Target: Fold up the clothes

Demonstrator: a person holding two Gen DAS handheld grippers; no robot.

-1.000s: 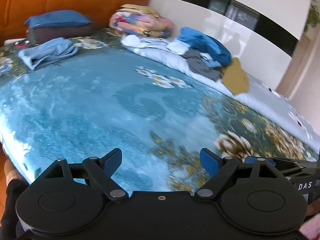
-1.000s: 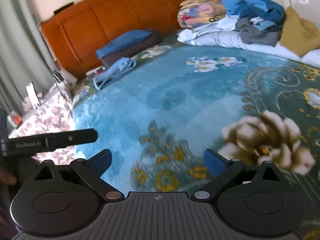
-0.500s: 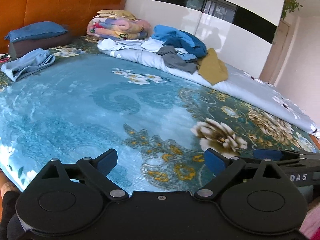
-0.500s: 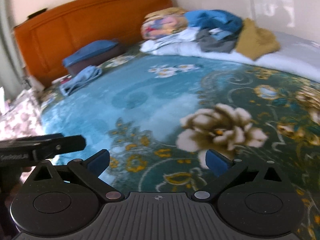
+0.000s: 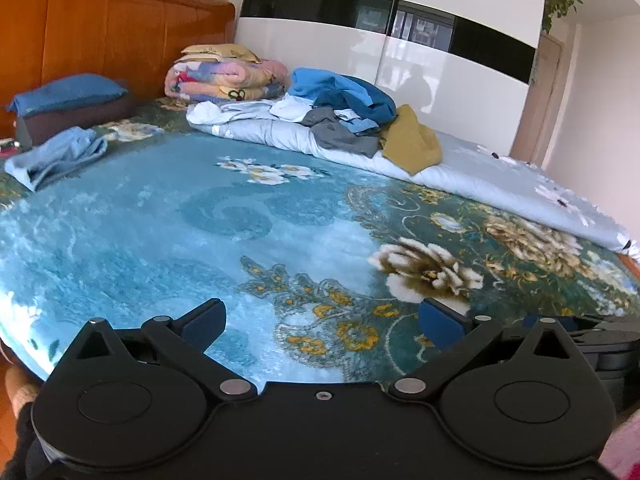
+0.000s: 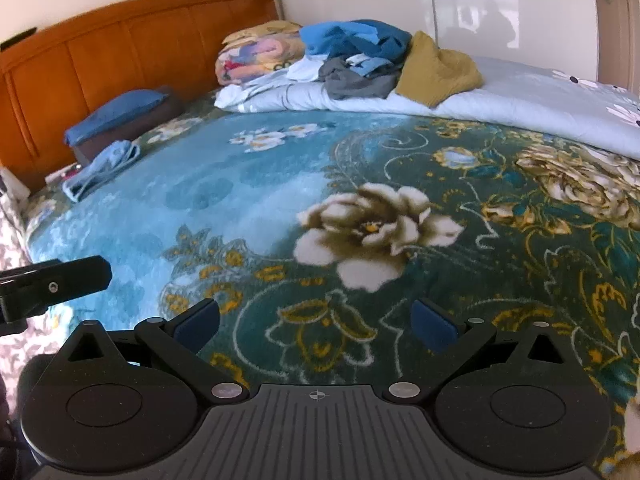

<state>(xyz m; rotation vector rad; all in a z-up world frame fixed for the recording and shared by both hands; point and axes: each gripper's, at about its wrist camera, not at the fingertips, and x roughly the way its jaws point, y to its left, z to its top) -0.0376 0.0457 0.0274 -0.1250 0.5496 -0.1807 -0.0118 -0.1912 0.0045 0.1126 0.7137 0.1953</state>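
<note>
Both views have swung toward the clothes pile (image 5: 352,116) at the bed's (image 5: 200,216) far edge. Left tool (image 5: 322,320) opening, right tool (image 6: 316,324) released, both empty. Soft, light garments (pinch a hem).

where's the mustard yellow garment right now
The mustard yellow garment lies at the right end of the clothes pile, on the pale quilt at the bed's far side.

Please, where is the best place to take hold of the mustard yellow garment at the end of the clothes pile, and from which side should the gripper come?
Probably grip the raised peak of the mustard yellow garment, coming from the open blanket side. It stands up as a bunched fold at the pile's end, and only the grey garment touches it.
</note>
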